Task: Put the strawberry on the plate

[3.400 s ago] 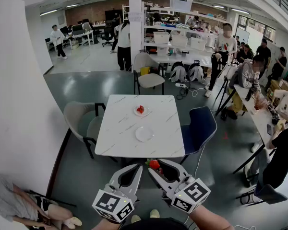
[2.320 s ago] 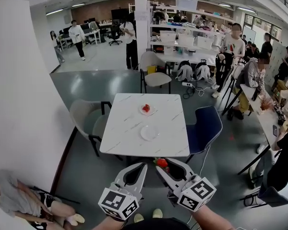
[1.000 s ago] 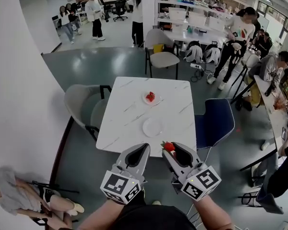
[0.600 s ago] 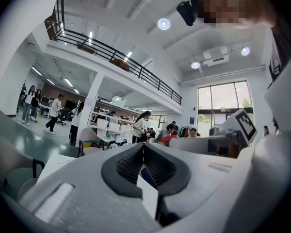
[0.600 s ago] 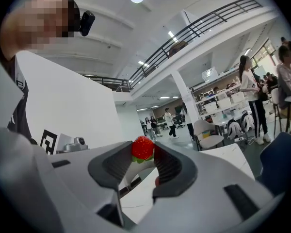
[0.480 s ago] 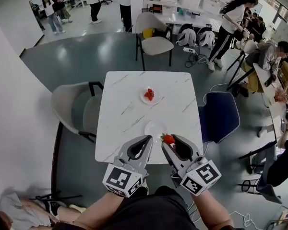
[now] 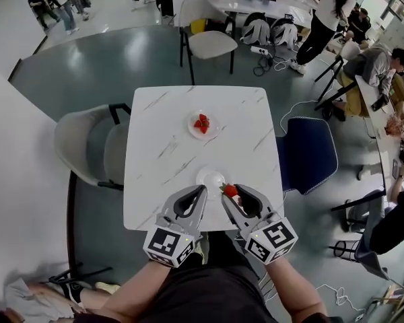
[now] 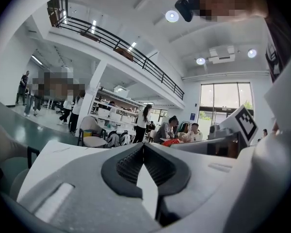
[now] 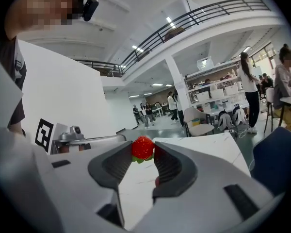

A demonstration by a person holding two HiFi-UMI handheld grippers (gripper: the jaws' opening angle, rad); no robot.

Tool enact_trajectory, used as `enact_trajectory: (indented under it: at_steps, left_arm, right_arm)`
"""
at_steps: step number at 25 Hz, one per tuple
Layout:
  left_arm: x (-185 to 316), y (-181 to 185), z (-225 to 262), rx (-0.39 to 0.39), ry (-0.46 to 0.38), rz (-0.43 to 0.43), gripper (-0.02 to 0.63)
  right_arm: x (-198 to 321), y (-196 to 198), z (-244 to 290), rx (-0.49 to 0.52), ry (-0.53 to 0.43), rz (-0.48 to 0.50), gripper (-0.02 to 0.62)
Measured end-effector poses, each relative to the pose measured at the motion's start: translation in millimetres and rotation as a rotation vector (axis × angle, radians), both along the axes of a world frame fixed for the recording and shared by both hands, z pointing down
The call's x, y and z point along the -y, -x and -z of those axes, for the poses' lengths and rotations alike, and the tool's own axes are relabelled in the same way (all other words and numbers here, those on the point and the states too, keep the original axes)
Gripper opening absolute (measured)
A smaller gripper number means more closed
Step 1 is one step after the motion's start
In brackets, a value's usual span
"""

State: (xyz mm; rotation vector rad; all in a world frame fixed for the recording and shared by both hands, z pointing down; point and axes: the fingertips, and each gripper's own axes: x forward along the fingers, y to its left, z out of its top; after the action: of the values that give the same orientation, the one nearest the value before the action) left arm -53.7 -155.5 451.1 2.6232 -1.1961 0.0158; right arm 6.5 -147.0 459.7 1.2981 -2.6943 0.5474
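Observation:
A red strawberry (image 7: 230,190) sits pinched at the tips of my right gripper (image 7: 229,192), just right of a small empty white plate (image 7: 209,177) near the front of the white marble table (image 7: 161,147). In the right gripper view the strawberry (image 9: 142,147) is clamped between both pads of that gripper (image 9: 142,150), above the tabletop. A second plate (image 7: 209,130) further back holds other strawberries (image 7: 201,123). My left gripper (image 7: 203,189) hovers by the empty plate's left front. Its jaws meet with nothing between them, as the left gripper (image 8: 143,145) shows in its own view.
A grey chair (image 7: 87,147) stands at the table's left side and a blue chair (image 7: 310,157) at its right. A beige chair (image 7: 205,42) stands beyond the far edge. Several people sit and walk in the background.
The table has come much closer in the head view. Both grippers now reach over its near edge, and the held strawberry has arrived beside the empty plate.

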Motion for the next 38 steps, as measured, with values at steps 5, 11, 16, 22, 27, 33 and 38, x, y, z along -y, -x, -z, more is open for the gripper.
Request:
enact_trajectory:
  at_steps: [5,11,16,22,27,33,38]
  left_arm:
    - [28.6,-7.4,-34.7,0.026,0.037,0.021,0.011]
    - [55.8,-15.8,-75.0,0.059,0.092,0.049,0.011]
    - [70.4,-14.3,-103.9,0.071,0.143,0.079,0.011]
    - [79.8,-7.3,-121.2,0.088,0.183,0.125,0.011]
    - [84.3,-1.5,-125.8,0.094,0.196,0.147,0.011]
    - [86.2,5.7,-129.4,0.097,0.212,0.173,0.011]
    - [87.1,10.7,-131.7,0.105,0.208,0.176,0.011]
  right_arm:
    - [28.9,-8.3,-57.4,-0.081,0.07,0.027,0.143]
    - [51.8,-15.2,-142.1,-0.19,0.185,0.091,0.144]
    - [62.7,-9.7,-207.4,-0.288,0.274,0.16,0.144]
    - [70.9,0.8,-265.1,-0.43,0.387,0.246,0.144]
    - [72.3,5.7,-288.6,-0.522,0.433,0.3,0.144]
    - [72.2,7.0,-305.1,-0.588,0.477,0.329,0.144]
    - [71.5,8.3,-312.9,-0.637,0.482,0.344,0.146]
